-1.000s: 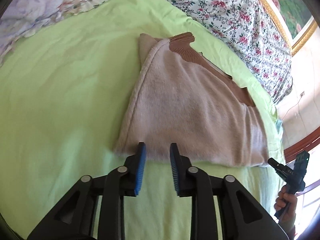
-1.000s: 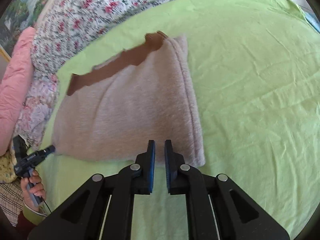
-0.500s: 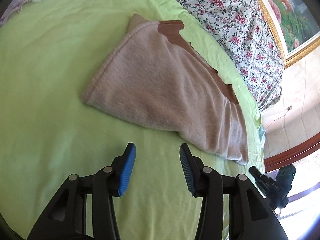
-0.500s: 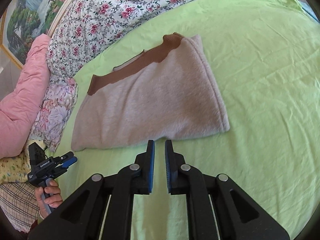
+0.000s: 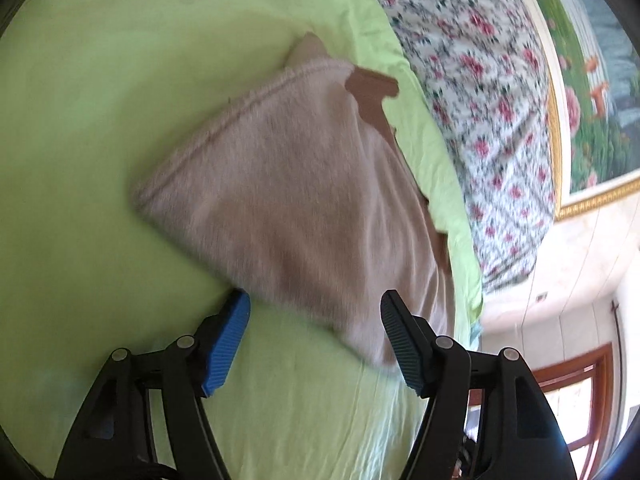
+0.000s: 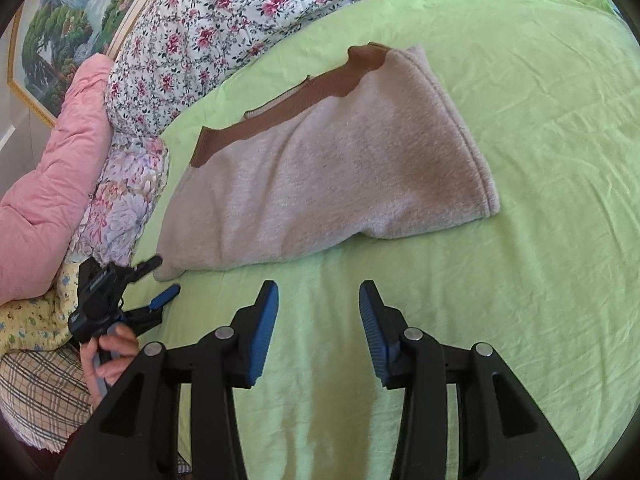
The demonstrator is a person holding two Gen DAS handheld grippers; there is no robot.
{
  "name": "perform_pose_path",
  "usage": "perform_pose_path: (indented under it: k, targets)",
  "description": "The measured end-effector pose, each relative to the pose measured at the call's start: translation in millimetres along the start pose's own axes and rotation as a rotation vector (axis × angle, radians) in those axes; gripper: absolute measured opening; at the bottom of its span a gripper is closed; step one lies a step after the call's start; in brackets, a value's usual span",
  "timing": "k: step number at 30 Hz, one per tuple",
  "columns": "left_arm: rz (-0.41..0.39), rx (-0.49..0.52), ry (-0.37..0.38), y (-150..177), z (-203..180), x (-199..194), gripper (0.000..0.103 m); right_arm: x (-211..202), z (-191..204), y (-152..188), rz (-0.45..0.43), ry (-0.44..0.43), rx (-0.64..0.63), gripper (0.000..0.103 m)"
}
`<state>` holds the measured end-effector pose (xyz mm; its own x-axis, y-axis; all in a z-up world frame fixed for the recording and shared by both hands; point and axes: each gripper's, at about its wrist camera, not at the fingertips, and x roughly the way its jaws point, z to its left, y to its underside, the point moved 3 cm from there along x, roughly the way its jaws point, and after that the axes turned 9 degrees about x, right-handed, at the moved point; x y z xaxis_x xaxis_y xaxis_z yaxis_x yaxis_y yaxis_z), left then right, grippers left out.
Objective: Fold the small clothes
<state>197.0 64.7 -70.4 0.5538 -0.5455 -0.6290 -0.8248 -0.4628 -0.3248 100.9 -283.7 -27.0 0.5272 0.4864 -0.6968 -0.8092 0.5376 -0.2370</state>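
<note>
A folded beige fleece garment [image 6: 332,168] with a brown ribbed edge [image 6: 288,108] lies flat on the green bedsheet [image 6: 540,128]. It also shows in the left wrist view [image 5: 296,200], blurred. My left gripper [image 5: 314,320] is open, its blue pads either side of the garment's near corner, just above the sheet. From the right wrist view the left gripper [image 6: 156,280] sits at the garment's left corner. My right gripper [image 6: 318,300] is open and empty, a short way in front of the garment's near edge.
A floral quilt [image 6: 224,20] lies along the far side of the bed. A pink padded cover [image 6: 48,184] and a pale floral pillow [image 6: 120,196] lie at the left. A framed painting [image 5: 600,80] hangs on the wall. The bed's edge [image 5: 468,280] runs close behind the garment.
Both grippers have let go of the garment and opened wide. The right one drew back from the near edge. The left one swung towards the garment's end corner.
</note>
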Motion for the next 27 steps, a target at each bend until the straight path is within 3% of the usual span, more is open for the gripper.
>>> perform_pose_path:
  k: [5, 8, 9, 11, 12, 13, 17, 21, 27]
  targets:
    - [-0.064, -0.038, -0.017, -24, 7, 7, 0.068, 2, 2, -1, 0.009, -0.008, -0.005, 0.043]
    - [-0.104, -0.006, -0.074, -41, 4, 9, 0.065, 3, 2, -1, 0.009, -0.007, 0.000, 0.043]
    - [-0.112, 0.010, -0.090, -46, 2, 11, 0.058, 3, 2, -2, 0.009, -0.008, 0.001, 0.044]
    - [-0.124, 0.048, -0.116, -53, -3, 12, 0.035, 5, 1, -5, 0.010, -0.009, 0.003, 0.044]
    - [-0.129, 0.079, -0.129, -56, -8, 11, 0.018, 6, 1, -7, 0.009, -0.011, 0.004, 0.044]
    - [-0.135, 0.107, -0.137, -58, -13, 10, 0.016, 6, 1, -10, 0.007, -0.014, 0.004, 0.043]
    - [-0.173, 0.256, -0.136, -57, -49, 0, 0.011, 8, -3, -25, -0.013, -0.014, 0.000, 0.043]
    - [-0.176, 0.442, -0.064, -43, -112, 1, 0.009, 8, -9, -51, -0.041, -0.031, 0.008, 0.044]
    - [-0.054, 0.662, 0.031, 7, -188, 47, 0.007, 15, -17, -98, -0.048, -0.112, 0.049, 0.044]
